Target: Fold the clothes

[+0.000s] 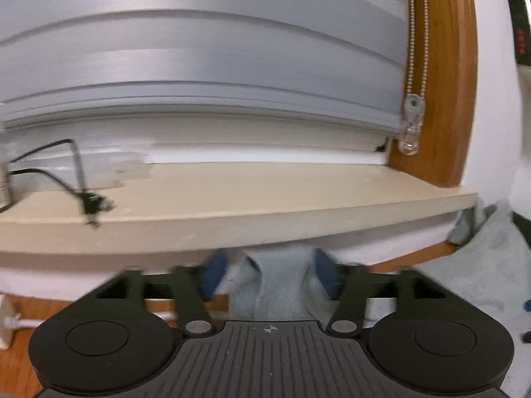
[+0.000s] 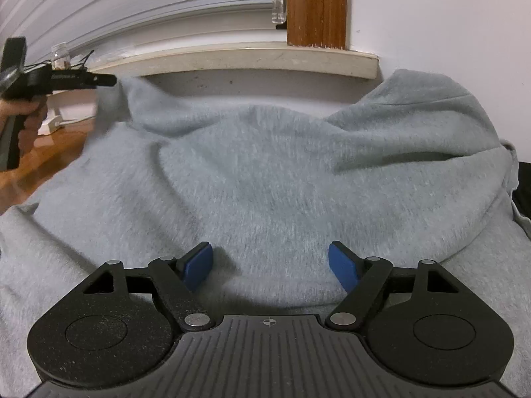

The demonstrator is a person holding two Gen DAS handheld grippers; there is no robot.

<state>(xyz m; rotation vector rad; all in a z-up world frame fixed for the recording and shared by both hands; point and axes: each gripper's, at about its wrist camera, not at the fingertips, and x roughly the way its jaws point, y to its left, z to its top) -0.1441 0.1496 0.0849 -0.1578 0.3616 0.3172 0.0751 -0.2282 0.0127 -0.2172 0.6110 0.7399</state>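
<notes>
Grey fleece sweatshirt [image 2: 265,172] lay rumpled across desk below windowsill [image 2: 252,56]; left gripper [image 1: 270,275] pinched a raised fold, right gripper [image 2: 270,267] hovered spread; risk: thick fleece slipping free.

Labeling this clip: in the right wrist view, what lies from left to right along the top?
Hand holding the left gripper → glass jar → windowsill → clear blind pull → wooden frame → white wall.

On each black gripper [image 2: 270,267] 2 blue pads [image 2: 198,267] are carried, with silver pivot screws and a ribbed grey body marked by a crosshair.
</notes>
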